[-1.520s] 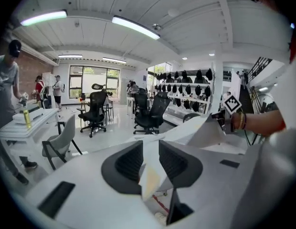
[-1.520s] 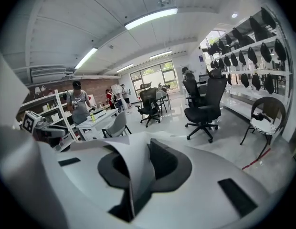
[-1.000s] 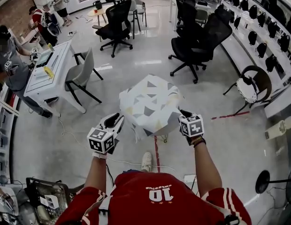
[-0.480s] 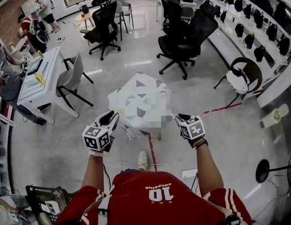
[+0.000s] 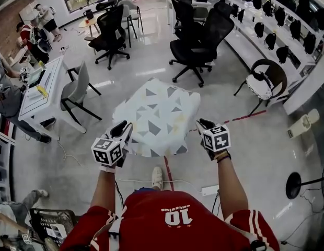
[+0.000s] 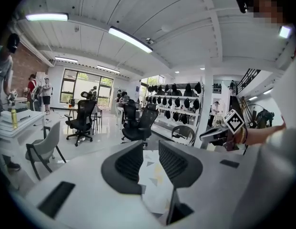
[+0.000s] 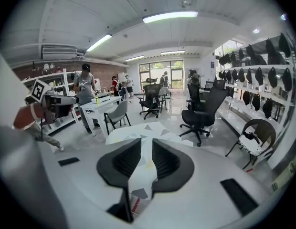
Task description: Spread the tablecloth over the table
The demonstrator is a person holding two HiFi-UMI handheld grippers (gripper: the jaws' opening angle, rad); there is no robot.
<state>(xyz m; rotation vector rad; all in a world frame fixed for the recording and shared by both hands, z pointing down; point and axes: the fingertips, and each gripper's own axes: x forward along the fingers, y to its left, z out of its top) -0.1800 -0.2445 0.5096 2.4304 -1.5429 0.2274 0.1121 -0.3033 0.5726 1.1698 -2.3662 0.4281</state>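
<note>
The tablecloth (image 5: 157, 114), white with grey triangles, hangs spread nearly flat in the air ahead of me, and its near edge runs between my two grippers. My left gripper (image 5: 123, 130) grips the near left corner. In the left gripper view the tablecloth (image 6: 155, 187) passes between the jaws of the left gripper (image 6: 150, 151). My right gripper (image 5: 203, 124) holds the near right corner, and the right gripper (image 7: 147, 151) pinches a fold of the tablecloth (image 7: 143, 130). The cloth hides whatever table stands under it.
Black office chairs (image 5: 191, 41) stand beyond the cloth, and a grey chair (image 5: 78, 90) sits by a white desk (image 5: 44, 85) on the left with people near it. A round chair (image 5: 258, 85) is on the right, a red floor line (image 5: 167, 174) at my feet.
The cloth was bunched and draped a second ago. It now lies wider and flatter, stretched away from me. Both grippers moved forward and kept hold of it.
</note>
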